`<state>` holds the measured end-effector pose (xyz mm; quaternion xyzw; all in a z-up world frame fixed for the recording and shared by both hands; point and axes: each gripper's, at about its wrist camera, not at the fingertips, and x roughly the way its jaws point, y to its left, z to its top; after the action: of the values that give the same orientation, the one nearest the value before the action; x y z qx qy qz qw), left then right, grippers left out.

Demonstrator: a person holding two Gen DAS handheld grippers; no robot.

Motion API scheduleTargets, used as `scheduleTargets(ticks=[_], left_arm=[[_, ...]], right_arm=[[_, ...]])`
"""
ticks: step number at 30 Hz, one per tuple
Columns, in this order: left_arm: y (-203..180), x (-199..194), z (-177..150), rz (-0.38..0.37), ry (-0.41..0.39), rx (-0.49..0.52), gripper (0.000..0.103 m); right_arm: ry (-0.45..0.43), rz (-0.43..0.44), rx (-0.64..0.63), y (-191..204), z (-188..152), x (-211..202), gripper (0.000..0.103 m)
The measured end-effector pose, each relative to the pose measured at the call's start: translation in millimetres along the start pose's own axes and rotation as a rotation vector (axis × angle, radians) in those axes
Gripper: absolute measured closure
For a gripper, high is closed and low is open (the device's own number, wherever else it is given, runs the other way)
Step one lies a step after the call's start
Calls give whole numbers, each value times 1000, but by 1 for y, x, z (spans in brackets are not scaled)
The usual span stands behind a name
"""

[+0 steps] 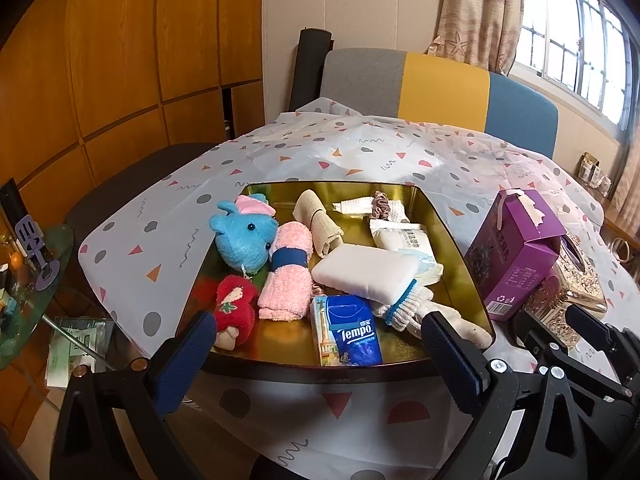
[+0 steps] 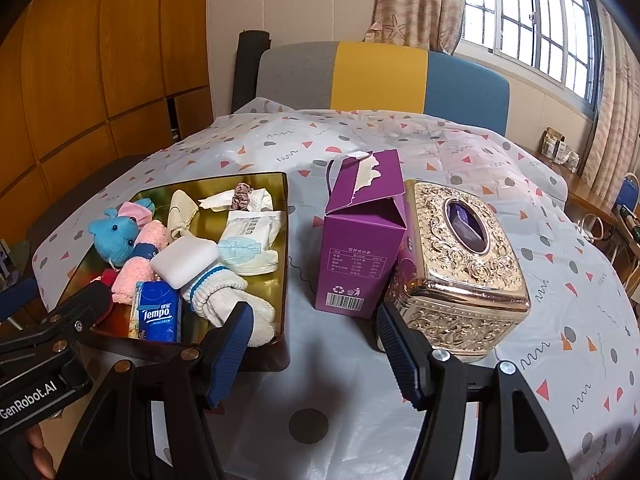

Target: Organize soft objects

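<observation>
The soft objects lie heaped in a shallow gold tin tray [image 1: 448, 216], which fills the centre of the left wrist view and the lower left of the right wrist view, resting on a table under a patterned tablecloth [image 1: 360, 148]. At the tray's left edge sits a blue plush toy [image 1: 244, 240] with a pink cap, and below it a red plush toy [image 1: 234, 308] against the near rim. Just right of them lies a rolled pink towel [image 1: 286, 272] bound by a dark blue band. Behind it is a rolled beige cloth [image 1: 318, 220], and in the far right corner a white waffle cloth [image 1: 362, 205] with a mauve scrunchie [image 1: 381, 204] on it. A white sponge [image 1: 366, 274] lies in the middle, overlapping a wet-wipe packet [image 1: 404, 240] and a face mask [image 2: 244, 254] on its right. At the near rim stands a blue Tempo tissue pack [image 1: 348, 332], beside white socks [image 2: 228, 296] with a blue stripe. Right of the tray, on the cloth, a purple carton [image 2: 362, 248] with a torn top touches an ornate gold tissue box [image 2: 460, 256]. The left gripper [image 1: 316, 352] hangs released at the tray's near edge, holding nothing; the right gripper [image 2: 310, 344] is likewise spread and empty, over bare cloth before the carton.
</observation>
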<state>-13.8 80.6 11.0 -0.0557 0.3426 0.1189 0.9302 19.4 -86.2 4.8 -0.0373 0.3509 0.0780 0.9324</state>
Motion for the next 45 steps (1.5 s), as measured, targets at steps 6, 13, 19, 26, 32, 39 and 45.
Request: scheduleTargets(ticks=[6, 13, 19, 26, 32, 39, 45], left_arm=[[0, 0, 0, 0, -1, 1, 0], [1, -1, 0, 1, 2, 1, 0], [1, -1, -1, 0, 1, -2, 0], [2, -1, -2, 1, 6, -4, 0], [0, -1, -3, 2, 11, -4, 0], [-1, 1, -4, 0, 20, -3, 0], [-1, 0, -5, -17, 12, -6, 0]], right_arm=[[-2, 1, 2, -1, 0, -1, 38], [0, 3, 1, -1, -1, -1, 38], [0, 2, 2, -1, -1, -1, 38], [0, 2, 2, -2, -1, -1, 38], [4, 3, 4, -2, -2, -1, 38], [7, 5, 6, -3, -3, 0, 38], [11, 5, 6, -4, -4, 1, 38]])
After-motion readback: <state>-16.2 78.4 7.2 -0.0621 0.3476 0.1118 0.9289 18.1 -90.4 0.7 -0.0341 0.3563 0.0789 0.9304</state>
